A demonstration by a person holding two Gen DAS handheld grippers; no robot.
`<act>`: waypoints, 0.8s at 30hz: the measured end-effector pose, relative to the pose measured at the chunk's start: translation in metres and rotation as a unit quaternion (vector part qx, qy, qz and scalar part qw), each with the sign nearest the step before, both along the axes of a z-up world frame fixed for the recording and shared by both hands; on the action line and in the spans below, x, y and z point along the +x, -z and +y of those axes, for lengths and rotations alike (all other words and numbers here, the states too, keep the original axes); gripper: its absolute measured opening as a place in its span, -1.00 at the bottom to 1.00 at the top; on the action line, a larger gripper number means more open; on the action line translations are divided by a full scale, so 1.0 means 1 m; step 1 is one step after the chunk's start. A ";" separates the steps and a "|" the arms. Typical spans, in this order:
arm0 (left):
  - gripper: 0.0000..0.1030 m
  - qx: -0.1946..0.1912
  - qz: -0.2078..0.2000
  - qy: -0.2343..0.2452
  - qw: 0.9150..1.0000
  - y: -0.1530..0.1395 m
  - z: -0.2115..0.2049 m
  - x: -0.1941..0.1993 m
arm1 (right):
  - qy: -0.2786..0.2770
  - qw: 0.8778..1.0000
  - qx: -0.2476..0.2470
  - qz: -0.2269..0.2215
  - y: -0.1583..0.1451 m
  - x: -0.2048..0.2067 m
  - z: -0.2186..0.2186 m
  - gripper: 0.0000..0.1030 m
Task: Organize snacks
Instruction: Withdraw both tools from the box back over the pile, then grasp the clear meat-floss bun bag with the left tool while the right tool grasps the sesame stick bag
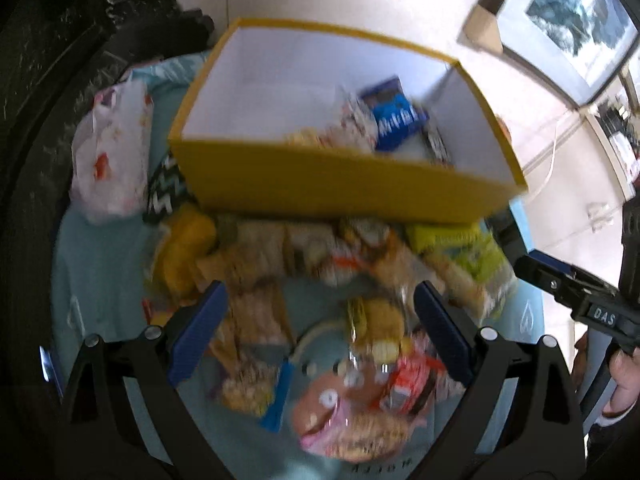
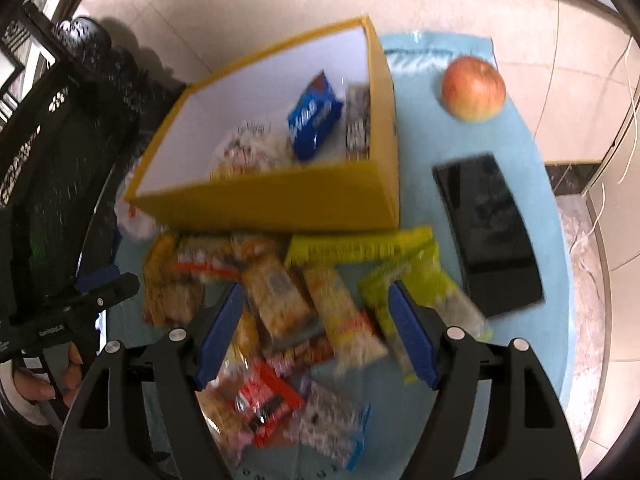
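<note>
A yellow box (image 1: 320, 184) (image 2: 280, 200) with a white inside stands on a light blue cloth. It holds a blue packet (image 1: 396, 120) (image 2: 314, 120) and a few other wrapped snacks. In front of it lies a blurred pile of snack packets (image 1: 280, 264) (image 2: 280, 300), among them yellow-green ones (image 1: 460, 248) (image 2: 360, 248) and a red one (image 2: 264, 400). My left gripper (image 1: 320, 296) hangs open above the pile, nothing between its fingers. My right gripper (image 2: 316, 292) is open over the pile too, empty. Each gripper shows at the edge of the other's view.
A white plastic bag (image 1: 112, 144) lies left of the box. An apple (image 2: 474, 88) and a black phone (image 2: 488, 232) rest on the cloth (image 2: 420, 128) to the right. The table is round, with tiled floor around it. A dark chair stands at the left.
</note>
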State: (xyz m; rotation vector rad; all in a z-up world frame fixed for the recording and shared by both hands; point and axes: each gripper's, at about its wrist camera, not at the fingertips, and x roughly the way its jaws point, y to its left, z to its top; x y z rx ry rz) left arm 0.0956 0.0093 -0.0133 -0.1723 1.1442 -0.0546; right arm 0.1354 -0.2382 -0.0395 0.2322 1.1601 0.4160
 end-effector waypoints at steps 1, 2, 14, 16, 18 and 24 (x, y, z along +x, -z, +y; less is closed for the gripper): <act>0.85 0.001 0.004 0.006 1.000 0.002 -0.003 -0.005 | -0.001 1.000 0.000 0.003 0.002 -0.005 0.000 0.46; 0.85 0.002 0.009 0.014 1.000 0.006 -0.006 -0.012 | -0.003 1.000 -0.001 0.007 0.004 -0.010 0.000 0.46; 0.85 -0.003 0.063 0.034 0.997 0.042 -0.023 -0.048 | -0.041 0.998 -0.025 0.030 0.023 -0.049 0.011 0.46; 0.85 -0.004 0.065 0.036 0.997 0.045 -0.026 -0.047 | -0.043 0.998 -0.028 0.033 0.024 -0.051 0.011 0.46; 0.85 -0.010 0.071 0.036 0.997 0.051 -0.030 -0.045 | -0.044 0.998 -0.030 0.035 0.025 -0.054 0.009 0.46; 0.85 -0.024 0.083 0.029 0.996 0.064 -0.045 -0.027 | -0.036 0.998 -0.031 0.039 0.027 -0.058 -0.002 0.47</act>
